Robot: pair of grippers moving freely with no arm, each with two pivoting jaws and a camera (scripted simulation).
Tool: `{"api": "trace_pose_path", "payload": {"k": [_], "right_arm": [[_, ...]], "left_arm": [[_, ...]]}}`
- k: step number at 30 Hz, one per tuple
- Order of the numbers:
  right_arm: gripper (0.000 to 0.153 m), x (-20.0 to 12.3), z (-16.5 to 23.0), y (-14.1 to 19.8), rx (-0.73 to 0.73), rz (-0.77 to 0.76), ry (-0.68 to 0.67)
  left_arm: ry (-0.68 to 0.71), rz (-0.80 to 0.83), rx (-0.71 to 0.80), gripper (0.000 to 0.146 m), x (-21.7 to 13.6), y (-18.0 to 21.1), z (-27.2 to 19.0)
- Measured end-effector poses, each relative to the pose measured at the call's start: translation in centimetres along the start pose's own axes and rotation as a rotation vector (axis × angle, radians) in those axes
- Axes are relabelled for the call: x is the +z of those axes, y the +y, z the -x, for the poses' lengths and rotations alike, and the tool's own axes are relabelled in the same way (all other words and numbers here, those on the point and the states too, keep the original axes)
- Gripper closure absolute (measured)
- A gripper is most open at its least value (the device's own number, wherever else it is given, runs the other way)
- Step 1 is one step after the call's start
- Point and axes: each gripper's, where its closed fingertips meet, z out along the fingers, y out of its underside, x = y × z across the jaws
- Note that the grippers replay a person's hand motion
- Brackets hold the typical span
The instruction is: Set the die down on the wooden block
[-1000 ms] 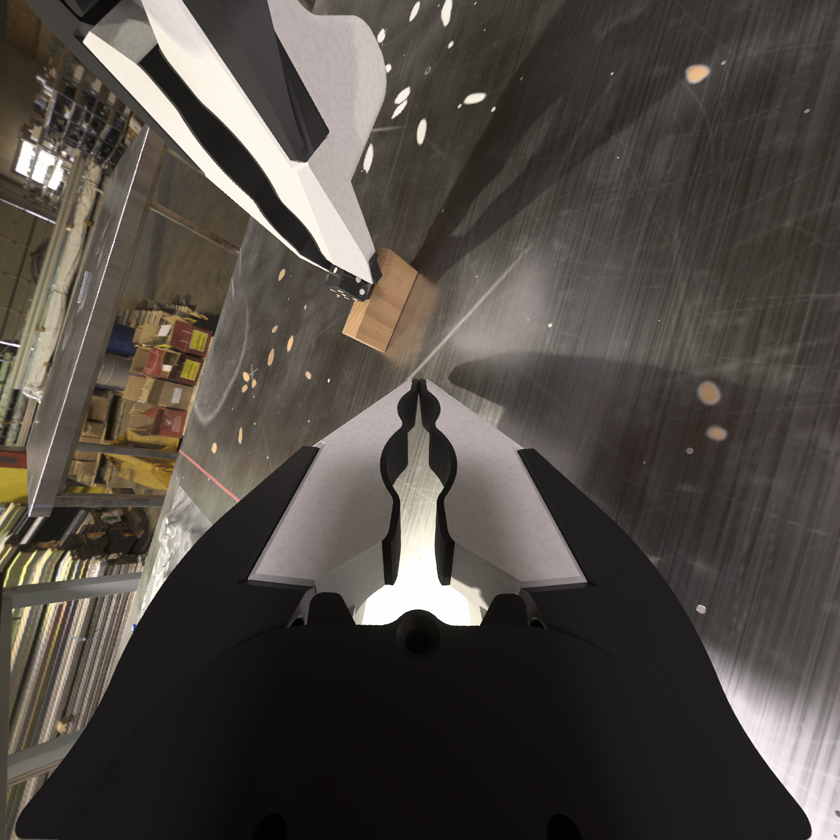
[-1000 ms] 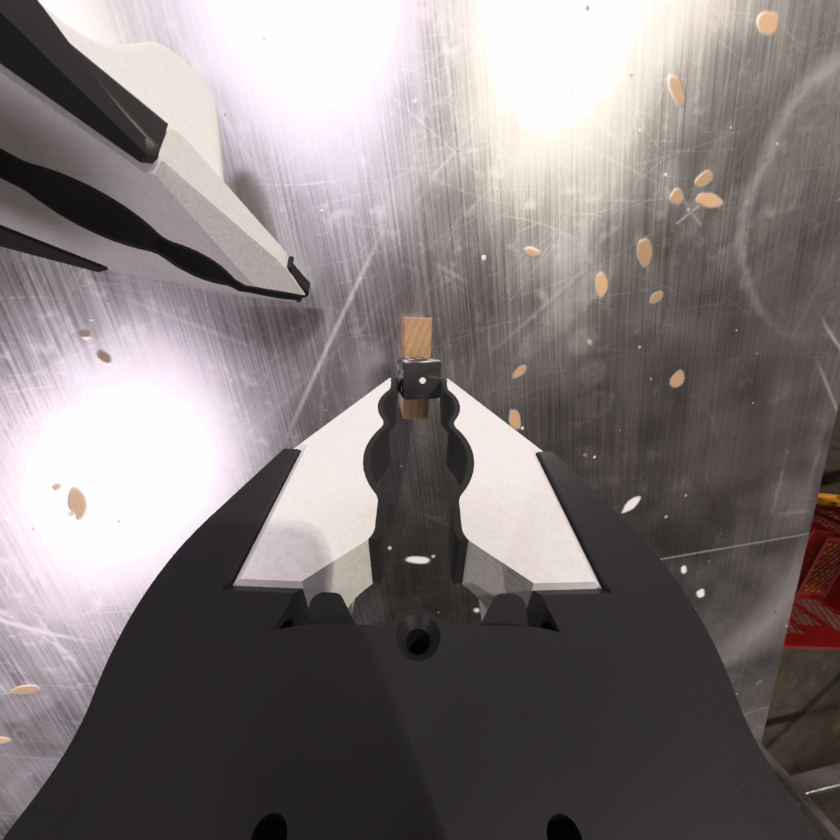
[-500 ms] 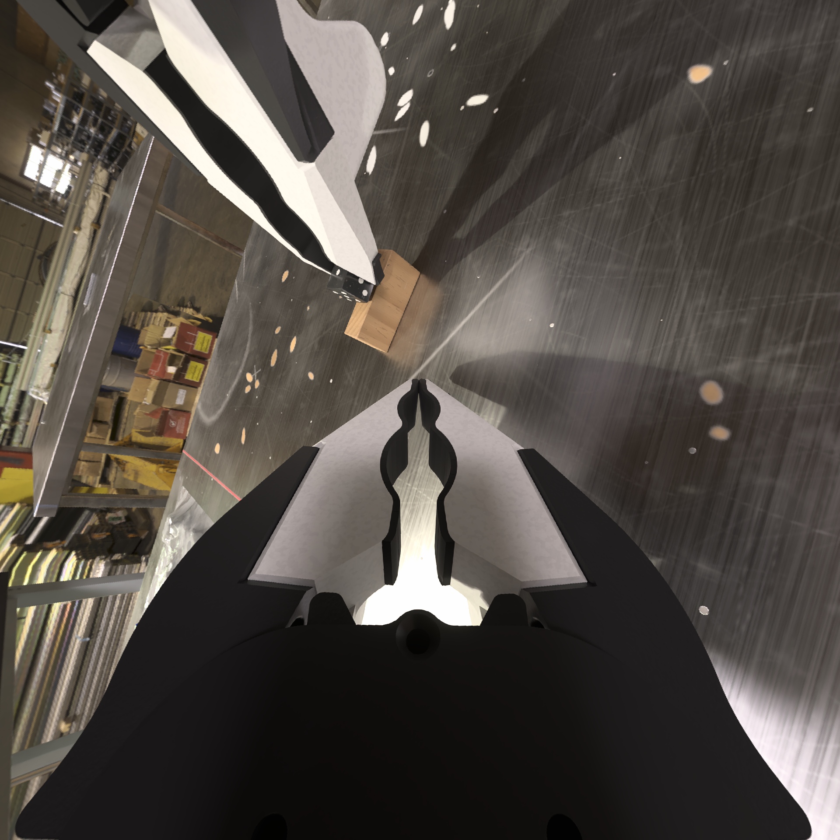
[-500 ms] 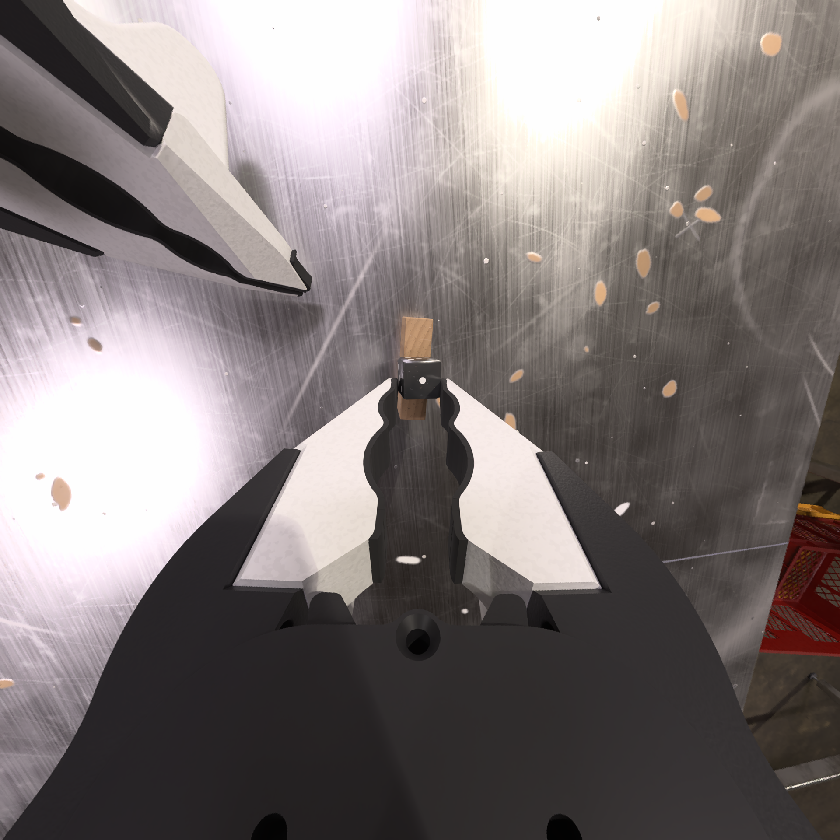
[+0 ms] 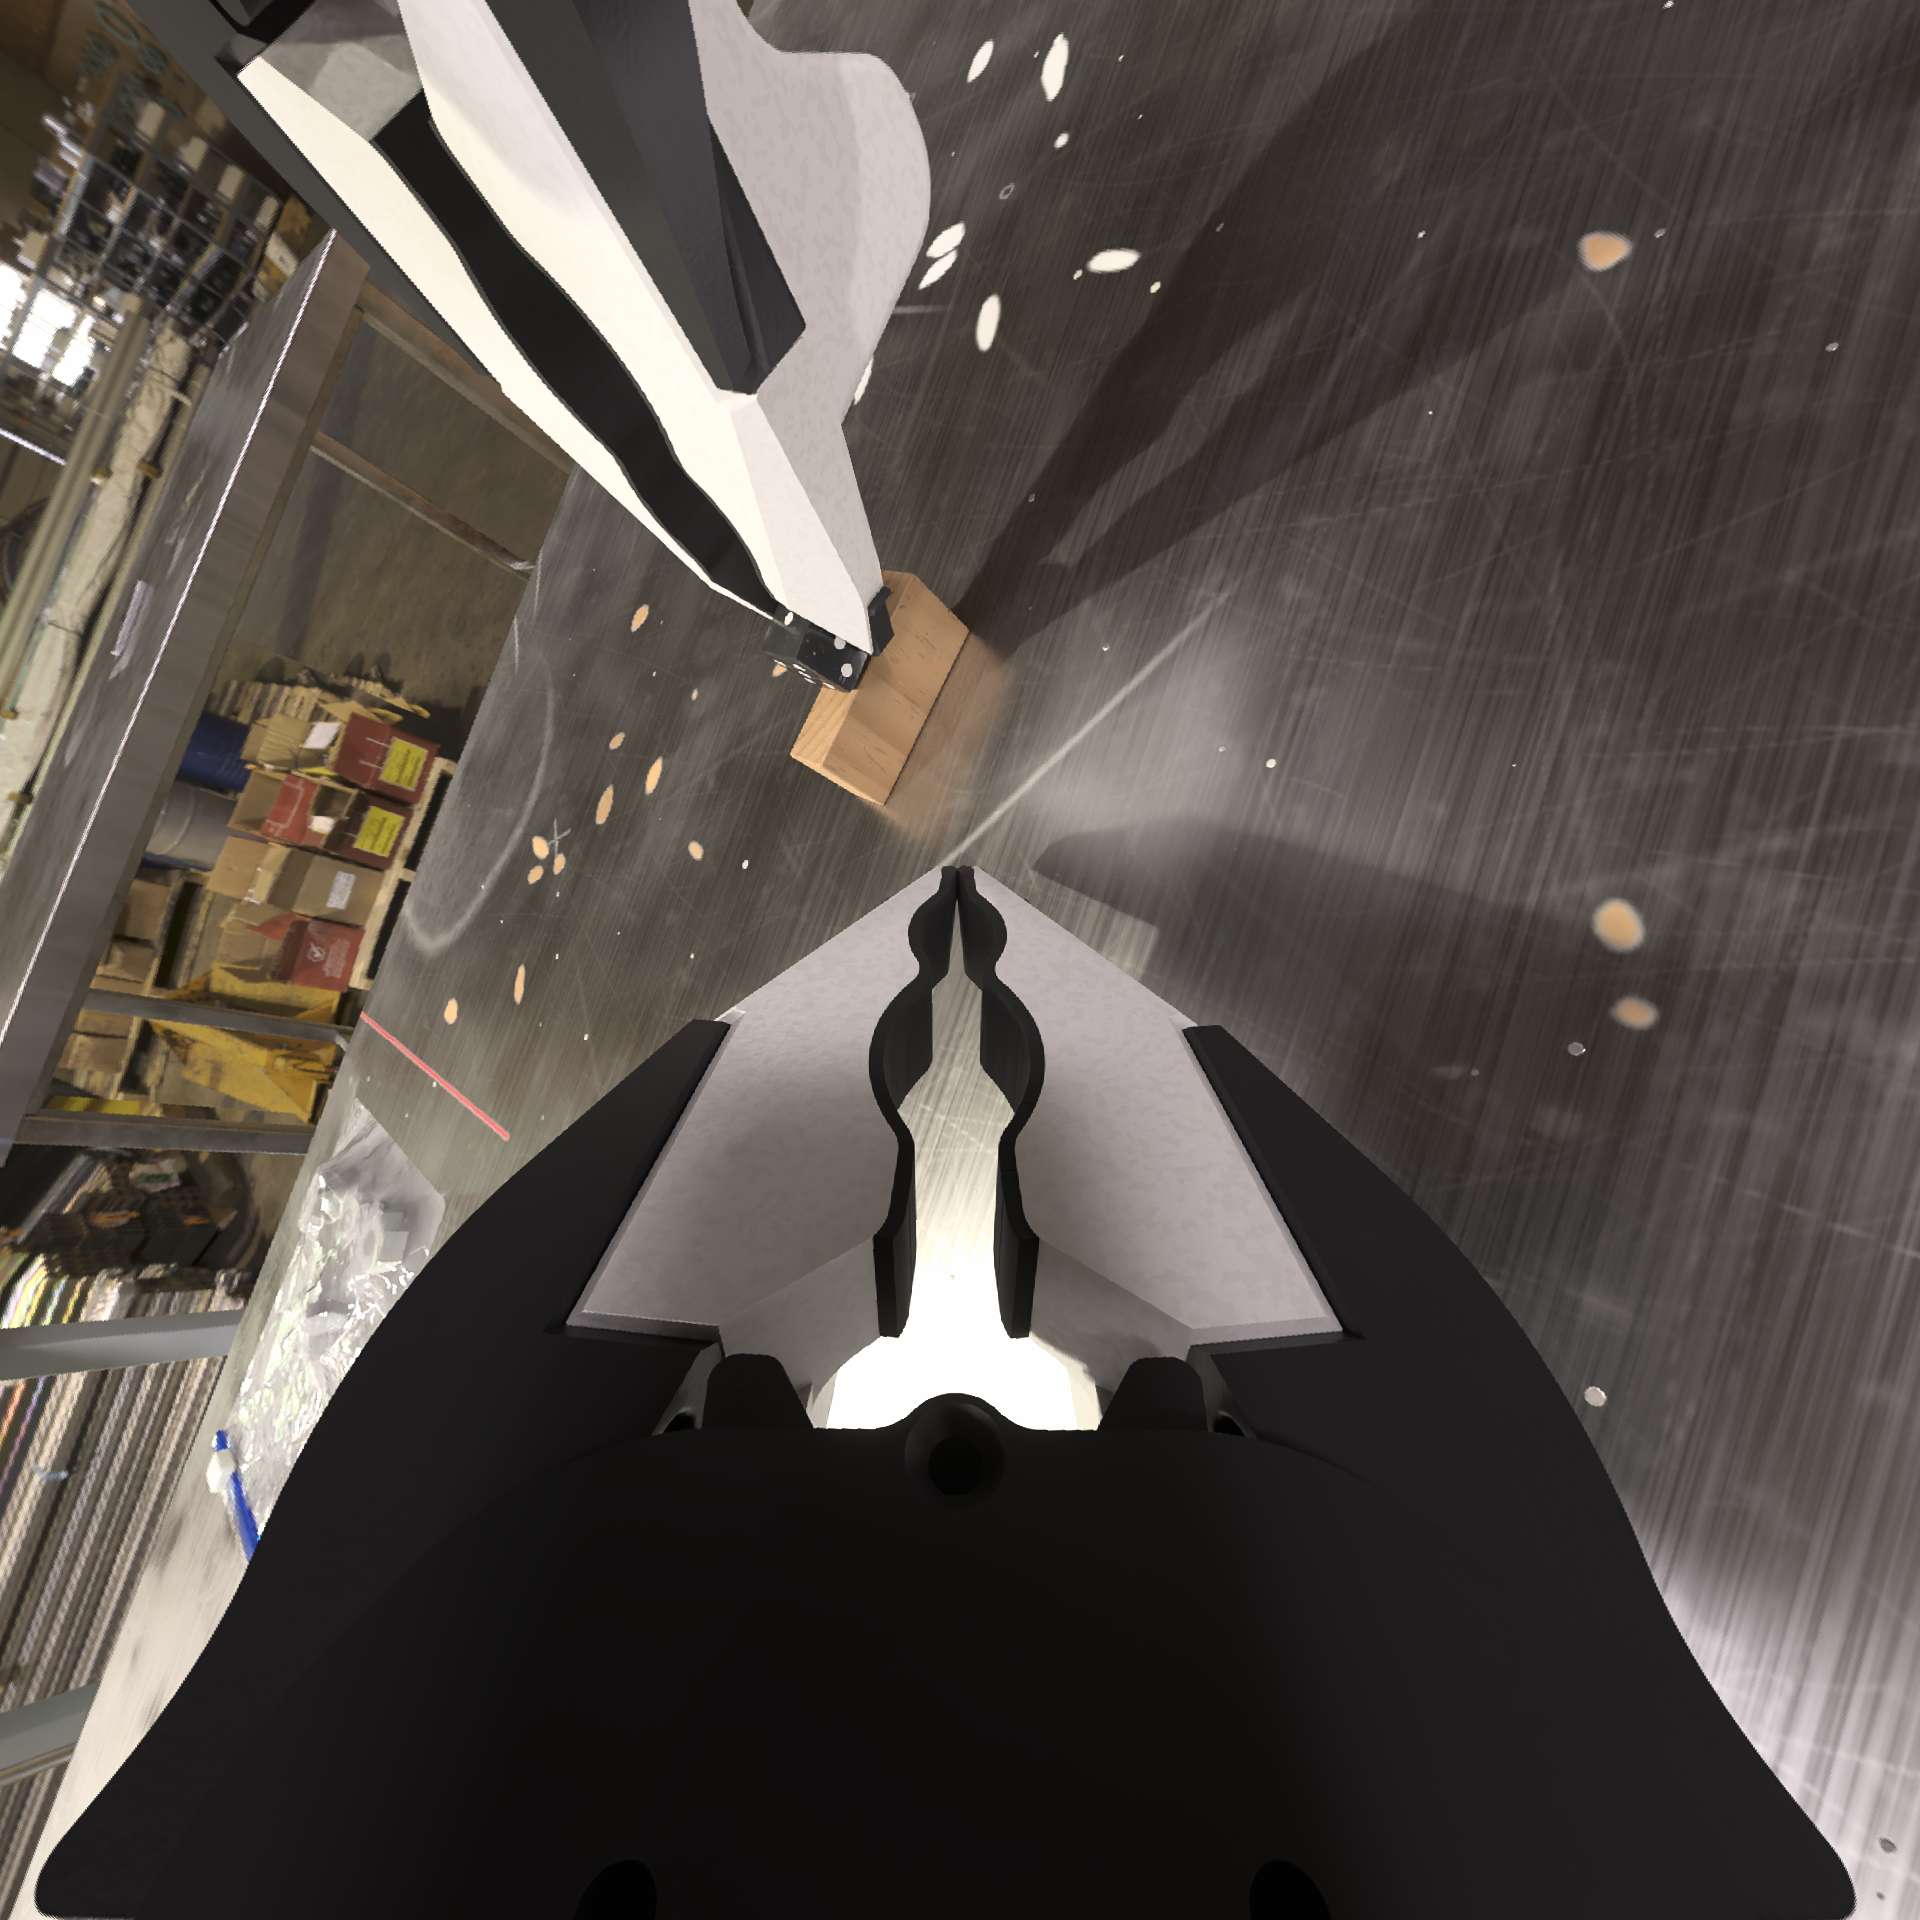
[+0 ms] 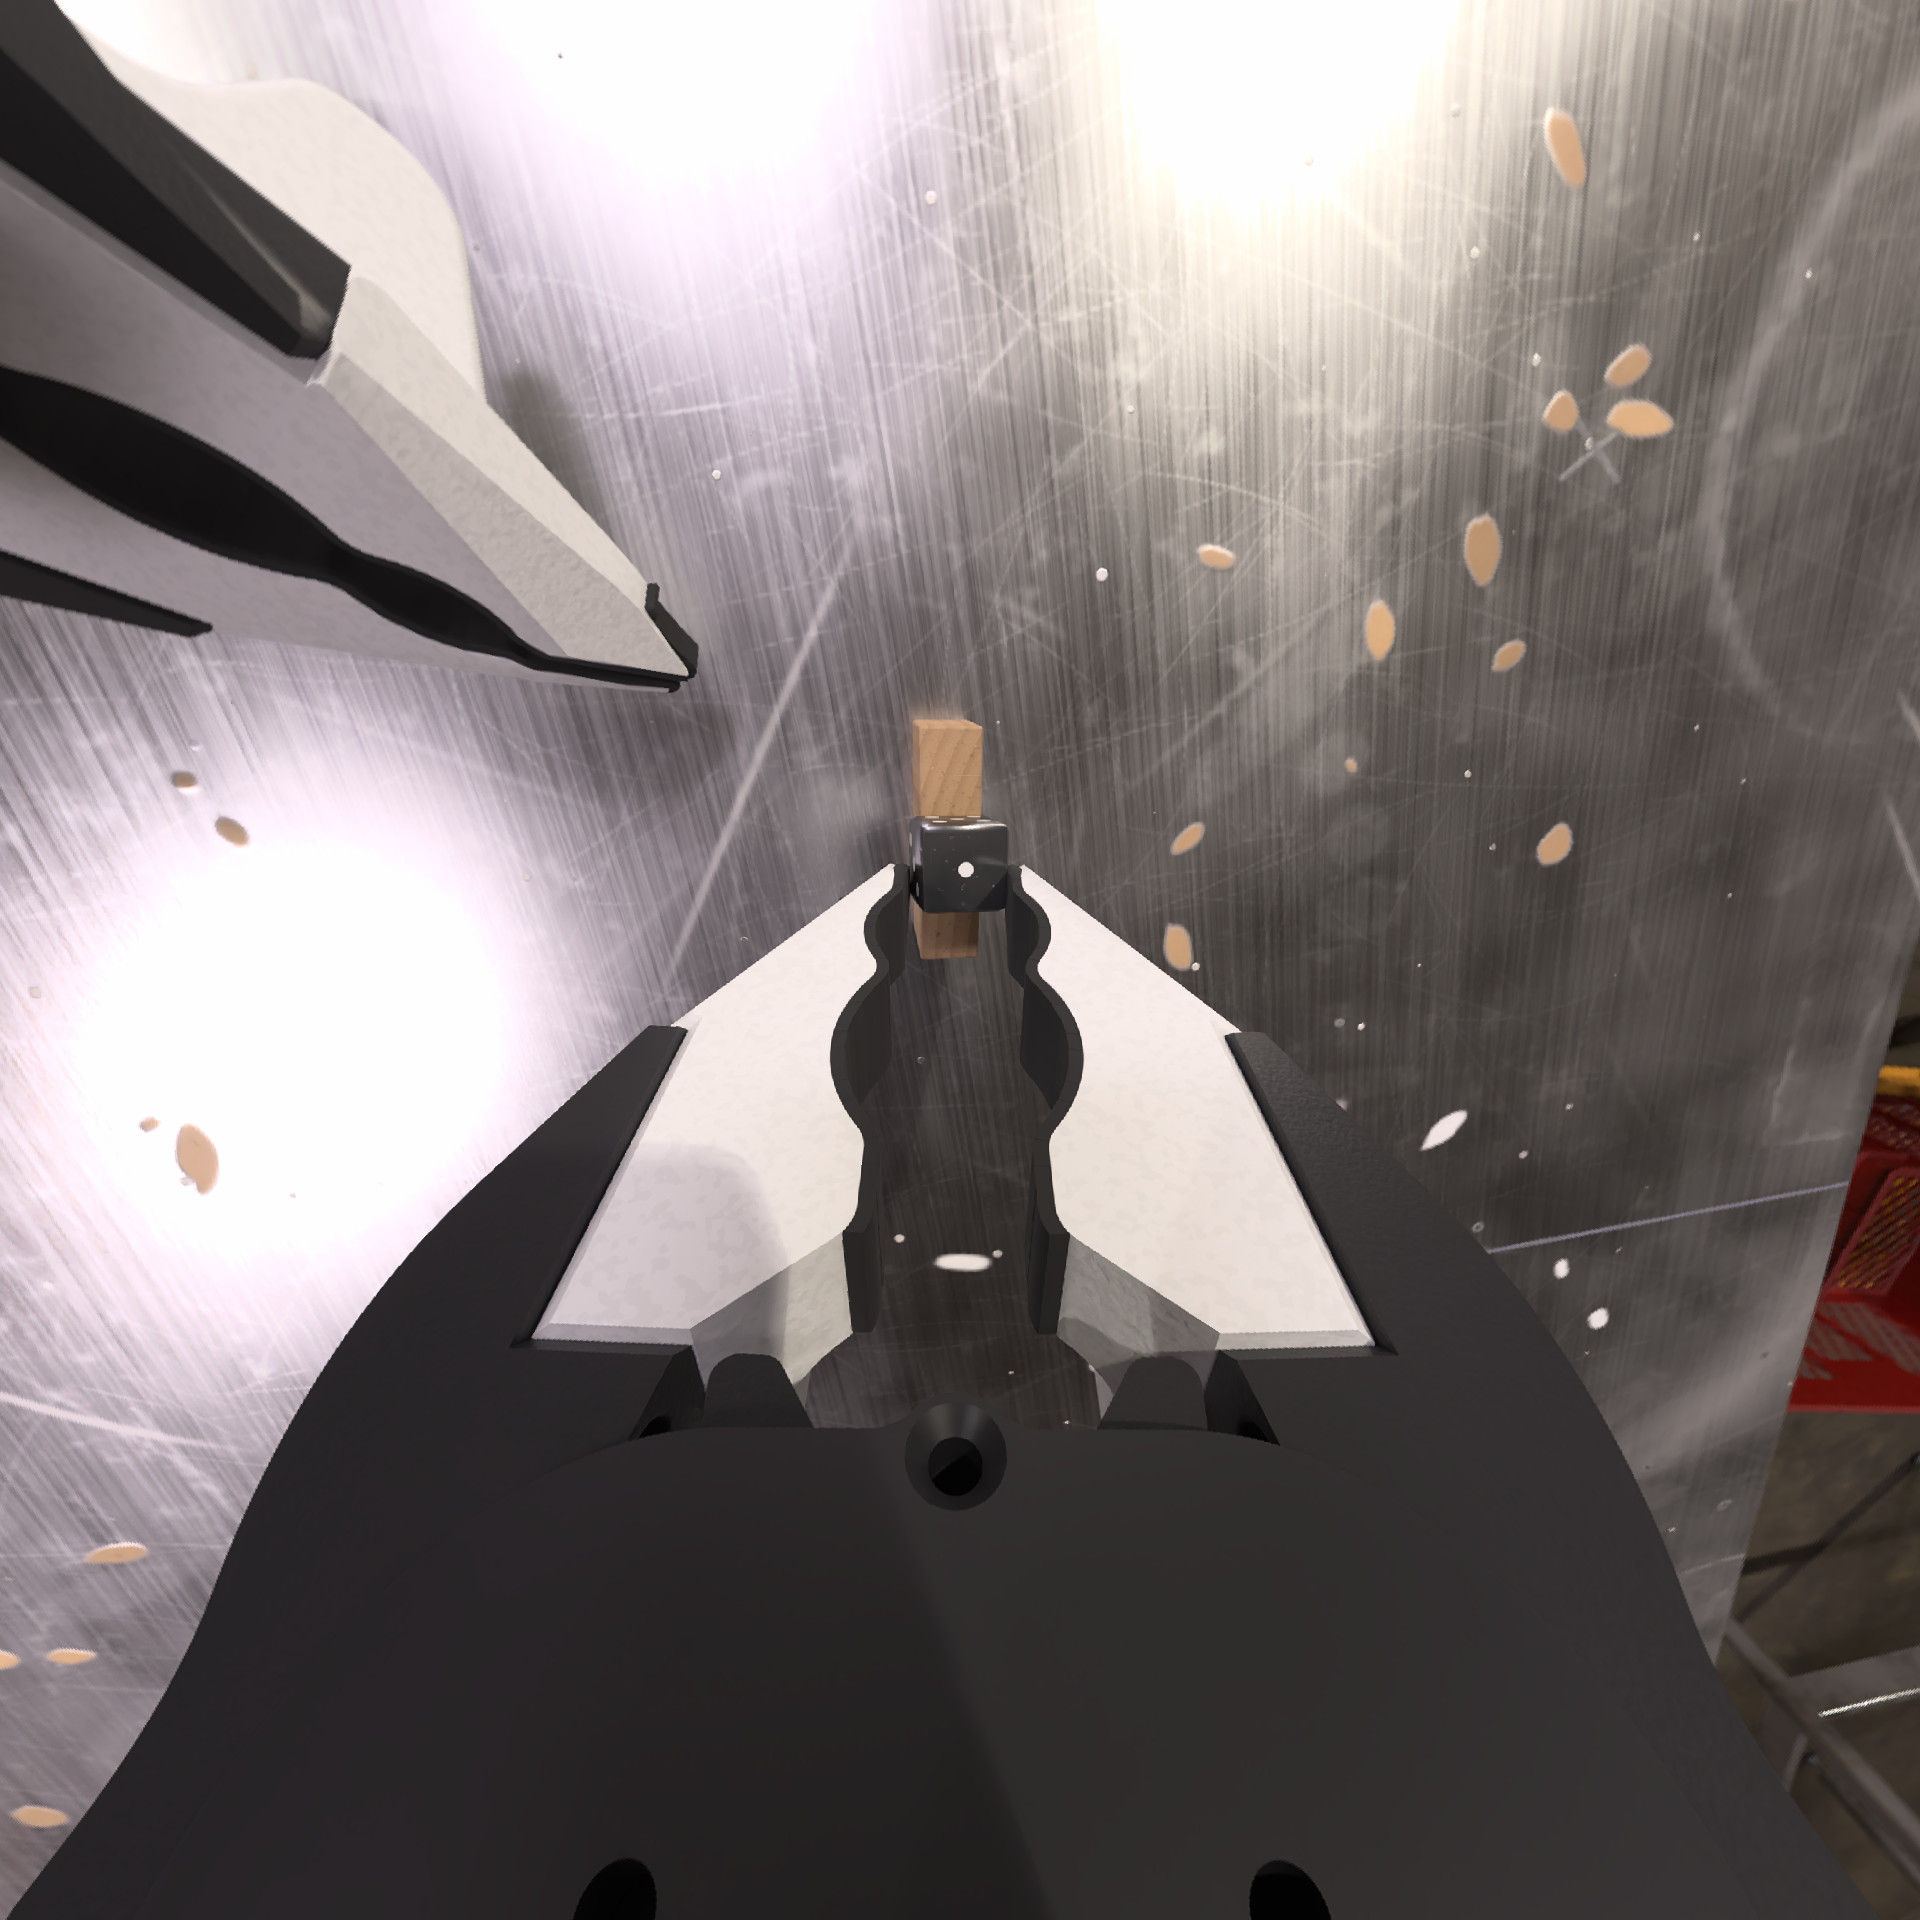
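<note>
My right gripper (image 6: 958,878) is shut on a small black die (image 6: 961,881) with white pips, held at its fingertips. Straight behind the die lies the light wooden block (image 6: 948,774) on the metal table. In the left wrist view the right gripper (image 5: 826,649) reaches in from the upper left with the die (image 5: 821,657) at the block's (image 5: 883,717) near top edge; I cannot tell whether die and block touch. My left gripper (image 5: 956,883) is shut and empty, a short way in front of the block. It also shows in the right wrist view (image 6: 670,665) at the upper left.
The scratched metal table (image 5: 1455,623) has pale specks and bright glare. Its edge (image 5: 457,831) runs along the left of the left wrist view, with shelves of boxes (image 5: 301,831) beyond. A red crate (image 6: 1870,1247) sits past the table's right edge.
My right gripper has carried the die a little closer to the block's top. The left gripper has hardly moved.
</note>
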Motion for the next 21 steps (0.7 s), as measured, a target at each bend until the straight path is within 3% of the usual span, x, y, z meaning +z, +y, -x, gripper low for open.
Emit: {"api": "trace_pose_path", "payload": {"k": [3,12,16,21], "right_arm": [[0.135,0.0,0.0,0.0,0.039,0.005,0.002],[0.135,0.0,0.0,0.0,-0.03,0.007,0.014],[0.135,0.1,0.0,0.0,-0.028,0.0,0.017],[0.135,0.1,0.0,-0.1,-0.02,-0.005,0.034]], "left_arm": [[-0.001,0.0,-0.001,0.146,0.0,0.0,0.0],[-0.005,-0.024,-0.078,0.146,-0.5,-0.3,0.2],[0.01,-0.049,-0.187,0.138,-0.9,-1.2,0.4],[0.009,0.033,-0.214,0.117,-0.2,-1.4,-0.3]]}}
